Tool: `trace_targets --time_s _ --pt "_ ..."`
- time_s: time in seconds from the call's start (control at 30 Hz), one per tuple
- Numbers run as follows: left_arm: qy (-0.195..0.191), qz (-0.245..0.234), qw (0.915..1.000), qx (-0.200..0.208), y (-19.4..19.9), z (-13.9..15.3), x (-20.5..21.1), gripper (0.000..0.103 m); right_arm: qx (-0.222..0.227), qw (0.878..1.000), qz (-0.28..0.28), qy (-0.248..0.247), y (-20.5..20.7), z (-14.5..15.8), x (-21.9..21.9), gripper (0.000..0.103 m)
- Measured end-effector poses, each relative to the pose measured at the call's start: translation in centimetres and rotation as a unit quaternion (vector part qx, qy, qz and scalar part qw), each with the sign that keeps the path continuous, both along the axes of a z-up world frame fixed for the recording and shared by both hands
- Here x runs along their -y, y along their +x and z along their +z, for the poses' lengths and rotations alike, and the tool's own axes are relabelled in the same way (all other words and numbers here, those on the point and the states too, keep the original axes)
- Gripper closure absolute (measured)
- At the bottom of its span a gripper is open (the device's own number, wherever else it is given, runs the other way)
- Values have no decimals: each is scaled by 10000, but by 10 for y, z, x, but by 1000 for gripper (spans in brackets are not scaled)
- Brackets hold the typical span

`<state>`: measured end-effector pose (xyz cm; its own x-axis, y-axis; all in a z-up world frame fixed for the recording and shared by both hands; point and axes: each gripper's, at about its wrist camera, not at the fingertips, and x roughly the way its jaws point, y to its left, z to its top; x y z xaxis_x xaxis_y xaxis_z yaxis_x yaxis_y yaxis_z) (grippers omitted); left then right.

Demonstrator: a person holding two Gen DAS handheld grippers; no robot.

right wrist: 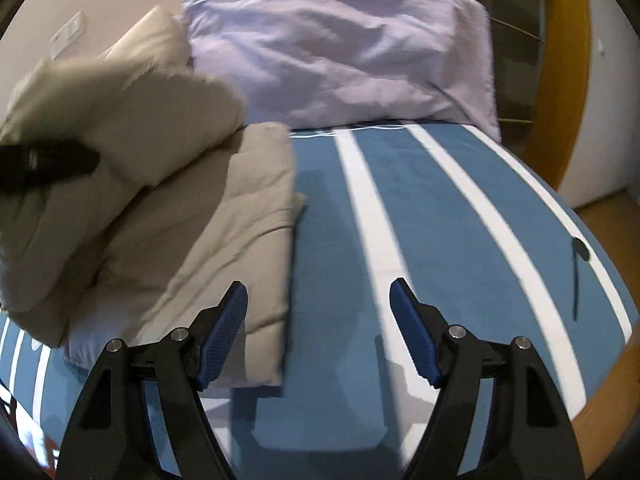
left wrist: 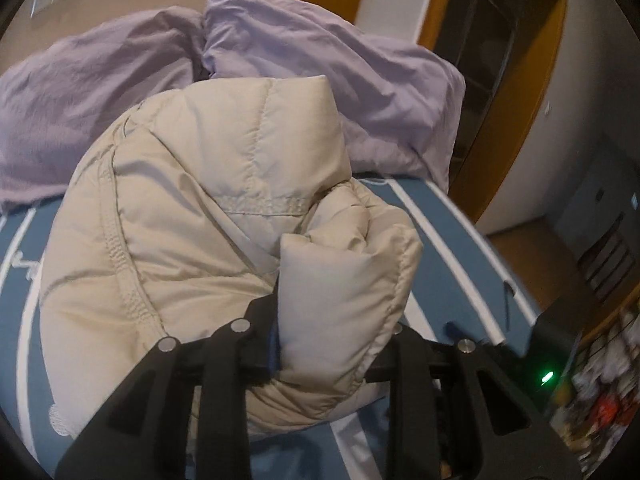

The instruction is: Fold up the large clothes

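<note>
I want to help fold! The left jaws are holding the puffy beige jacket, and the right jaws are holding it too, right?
Not quite. The left gripper does hold the jacket, but the right gripper is open and holds nothing; the bed shows between its jaws. The right wrist view shows this.

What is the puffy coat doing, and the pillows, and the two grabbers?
Beige puffer jacket: bunched, partly folded, one padded edge lifted.
Left gripper: shut on jacket edge.
Right gripper: open, empty, above the striped bedcover.
Lilac pillows: lying at the bed's head.
</note>
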<state>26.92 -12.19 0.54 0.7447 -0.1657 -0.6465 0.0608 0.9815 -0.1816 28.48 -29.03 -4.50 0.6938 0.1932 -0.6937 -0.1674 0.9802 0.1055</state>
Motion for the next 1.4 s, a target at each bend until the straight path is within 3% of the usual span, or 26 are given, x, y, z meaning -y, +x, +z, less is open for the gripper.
trace_targets --time_s 0.1,0.17,0.2,0.27,0.57,0.83,1.13,1.4 --pt "132 19 9999 34 -7 5 2 67 75 9999 -136 -8 -2 6 12 29" --pt "-160 -135 9997 83 -11 12 -6 35 116 9998 -176 18 -4 10 15 29" --pt "-310 -119 9993 154 -17 18 -9 30 145 9997 -188 31 -6 13 16 29" --pt "-256 -82 9992 300 -26 27 -9 24 190 9996 -191 56 -6 17 16 29" --pt "260 401 9961 740 -53 64 -47 23 391 9992 -89 88 -18 37 5 29" --pt "393 1364 9889 445 -43 55 -127 23 429 9990 7 91 -20 41 -6 29" --pt "-176 1959 9804 -135 -13 10 -190 23 349 9994 -21 41 -13 36 -5 29" --pt "-364 1696 9848 -103 0 -5 -174 27 252 9996 -151 23 0 29 5 29"
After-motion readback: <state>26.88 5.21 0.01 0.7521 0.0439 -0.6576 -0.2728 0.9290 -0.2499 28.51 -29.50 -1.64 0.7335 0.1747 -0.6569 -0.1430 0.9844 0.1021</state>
